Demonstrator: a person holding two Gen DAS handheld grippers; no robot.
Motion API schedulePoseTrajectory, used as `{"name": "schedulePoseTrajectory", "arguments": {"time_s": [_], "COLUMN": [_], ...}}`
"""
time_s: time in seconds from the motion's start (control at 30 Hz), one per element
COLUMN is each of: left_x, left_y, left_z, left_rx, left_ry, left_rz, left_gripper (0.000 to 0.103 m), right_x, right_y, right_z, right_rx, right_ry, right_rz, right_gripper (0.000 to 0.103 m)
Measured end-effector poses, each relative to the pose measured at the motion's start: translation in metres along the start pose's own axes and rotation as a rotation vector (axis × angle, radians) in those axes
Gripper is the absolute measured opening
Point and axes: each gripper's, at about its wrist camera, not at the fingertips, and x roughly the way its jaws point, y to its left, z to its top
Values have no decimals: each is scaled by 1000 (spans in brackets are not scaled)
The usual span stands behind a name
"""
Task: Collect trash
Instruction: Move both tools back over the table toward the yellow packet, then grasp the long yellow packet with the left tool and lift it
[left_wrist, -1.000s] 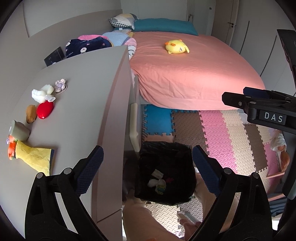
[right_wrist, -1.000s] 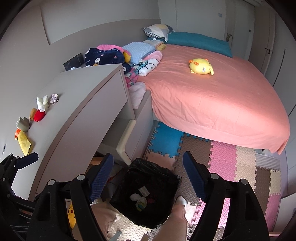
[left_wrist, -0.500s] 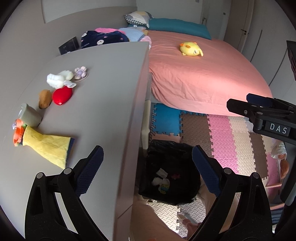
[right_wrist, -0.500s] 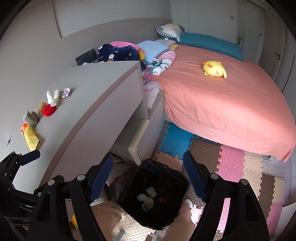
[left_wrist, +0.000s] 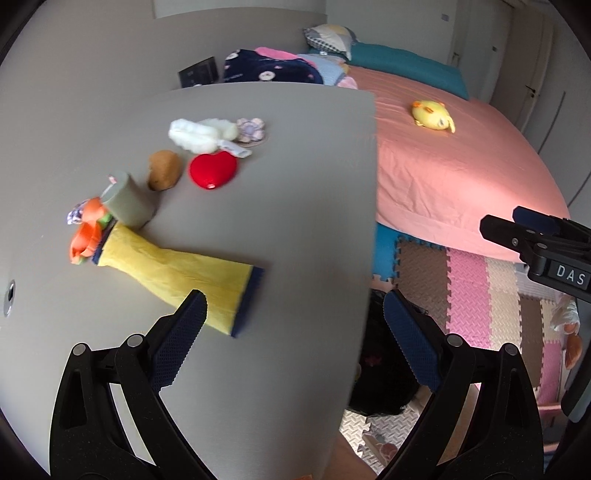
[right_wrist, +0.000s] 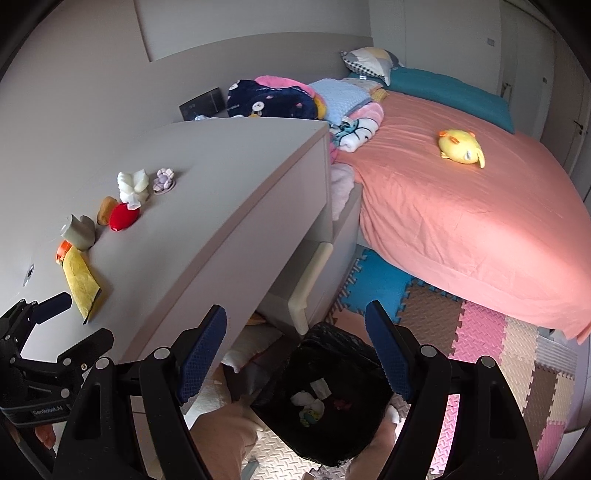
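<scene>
Both tongs open and empty: left gripper (left_wrist: 291, 314) over the desk (left_wrist: 288, 192), nearest the yellow wrapper (left_wrist: 173, 273); right gripper (right_wrist: 295, 339) above the bin (right_wrist: 332, 373) beside that desk. We're lining up the next pickup.

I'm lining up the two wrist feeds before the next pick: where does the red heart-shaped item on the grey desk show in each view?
Left wrist view: the red heart-shaped item lies upper left of centre on the grey desk, right of a brown lump.
Right wrist view: it lies far left, mid-height, below a white fluffy item.
Shared landmark: the yellow plush toy on the pink bed.
</scene>
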Motion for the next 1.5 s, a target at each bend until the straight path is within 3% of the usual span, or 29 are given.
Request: {"name": "schedulePoseTrajectory", "arguments": {"time_s": [0.33,0.57,0.8,0.97,1.17,1.5], "left_x": [4,13,28,32,32,14], "left_y": [59,81,91,102,112,134], "left_z": [4,12,16,21,20,13], "left_rx": [-213,-275,-307,-343,-338,-295], "left_ry": [10,28,45,39,21,13], "left_rz": [50,66,73,72,65,90], "left_gripper": [93,82,58,56,29,17], "right_x": [14,22,30,36,42,55], "right_y": [24,34,45,53,68,108], "right_z": [15,23,30,33,37,40], "right_rx": [-42,-63,-82,-97,-120,-170], "right_ry": [4,12,20,28,36,64], "right_rz": [43,63,72,81,96,156], "right_gripper": [78,78,78,78,78,78]}}
